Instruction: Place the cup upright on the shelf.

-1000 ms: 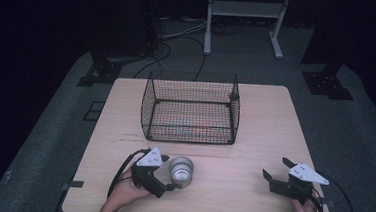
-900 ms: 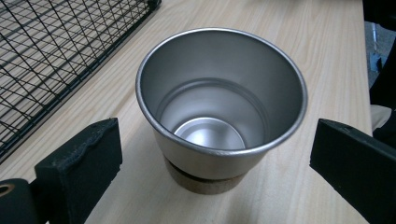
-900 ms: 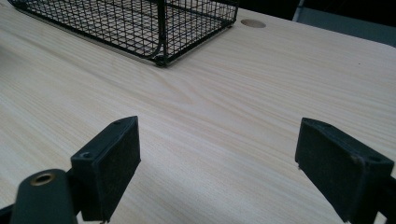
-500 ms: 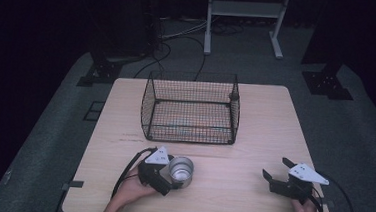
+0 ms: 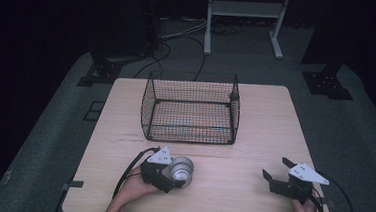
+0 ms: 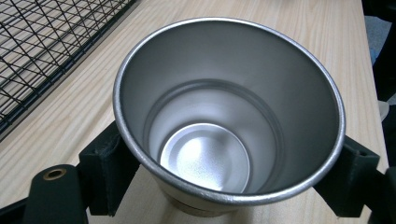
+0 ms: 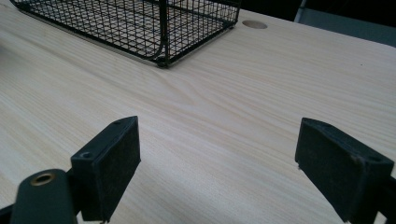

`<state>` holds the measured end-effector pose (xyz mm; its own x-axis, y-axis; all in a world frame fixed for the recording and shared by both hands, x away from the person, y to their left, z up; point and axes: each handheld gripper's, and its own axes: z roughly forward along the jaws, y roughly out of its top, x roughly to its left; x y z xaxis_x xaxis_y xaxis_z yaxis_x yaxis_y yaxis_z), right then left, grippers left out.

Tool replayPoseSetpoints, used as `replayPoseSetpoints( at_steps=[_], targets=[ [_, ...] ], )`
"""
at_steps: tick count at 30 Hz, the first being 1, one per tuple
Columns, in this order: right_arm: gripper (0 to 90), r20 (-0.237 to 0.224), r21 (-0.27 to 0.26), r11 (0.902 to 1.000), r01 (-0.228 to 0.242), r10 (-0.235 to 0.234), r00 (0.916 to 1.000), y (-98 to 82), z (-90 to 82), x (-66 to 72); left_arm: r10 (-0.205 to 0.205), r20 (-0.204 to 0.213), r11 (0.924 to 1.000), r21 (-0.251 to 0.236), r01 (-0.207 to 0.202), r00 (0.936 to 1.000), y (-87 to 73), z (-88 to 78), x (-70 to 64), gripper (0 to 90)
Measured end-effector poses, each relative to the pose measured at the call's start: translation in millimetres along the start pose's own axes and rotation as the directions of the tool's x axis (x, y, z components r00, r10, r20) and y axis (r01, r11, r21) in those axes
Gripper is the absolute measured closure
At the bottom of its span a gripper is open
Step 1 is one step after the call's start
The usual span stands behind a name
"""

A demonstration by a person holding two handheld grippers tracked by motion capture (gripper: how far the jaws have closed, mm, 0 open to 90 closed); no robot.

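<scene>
A shiny steel cup (image 5: 182,168) stands upright on the wooden table (image 5: 267,126), near its front left. My left gripper (image 5: 177,175) has just closed its jaws, and they now press on the cup's two sides. In the left gripper view the cup (image 6: 224,140) is seen from above, empty inside, with a black pad (image 6: 109,170) against each flank. My right gripper (image 5: 276,169) rests at the front right with its jaws wide apart. In the right gripper view the right gripper (image 7: 224,161) has only bare wood between its pads.
A black wire basket (image 5: 148,108) with an open top stands at the middle of the table, behind the cup. Its corner (image 7: 159,32) lies ahead of the right gripper. Cables and stand legs are on the dark floor beyond.
The left gripper slid right around the cup and its jaws shut on it. The right gripper stayed where it was.
</scene>
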<state>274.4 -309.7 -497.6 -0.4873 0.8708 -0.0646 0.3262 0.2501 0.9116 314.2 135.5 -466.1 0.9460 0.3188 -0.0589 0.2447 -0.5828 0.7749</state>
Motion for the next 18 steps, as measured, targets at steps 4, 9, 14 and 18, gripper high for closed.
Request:
replayPoseSetpoints(
  at_steps=[4,9,14,18],
  targets=[
    [13.4,-0.002,-0.001,1.0,0.001,-0.001,1.0,0.0,0.0,0.0,-0.002,0.0,1.0,0.0,0.002,1.0,0.5,0.3,0.1,17.5],
    [13.4,-0.003,-0.001,1.0,0.0,0.0,1.0,0.0,-0.1,-0.2,0.007,0.003,1.0,0.005,-0.007,1.0,4.1,-0.8,0.3,17.6],
    [13.4,-0.003,-0.002,1.0,-0.001,0.001,1.0,0.0,-0.1,-0.2,0.017,0.008,0.9998,-0.01,-0.017,0.9998,14.5,-4.1,1.3,17.7],
    [13.4,-0.004,-0.002,1.0,0.001,-0.001,1.0,0.0,0.0,-0.1,0.027,0.016,0.9995,-0.019,-0.027,0.9995,24.5,-6.5,2.3,17.7]
  ],
)
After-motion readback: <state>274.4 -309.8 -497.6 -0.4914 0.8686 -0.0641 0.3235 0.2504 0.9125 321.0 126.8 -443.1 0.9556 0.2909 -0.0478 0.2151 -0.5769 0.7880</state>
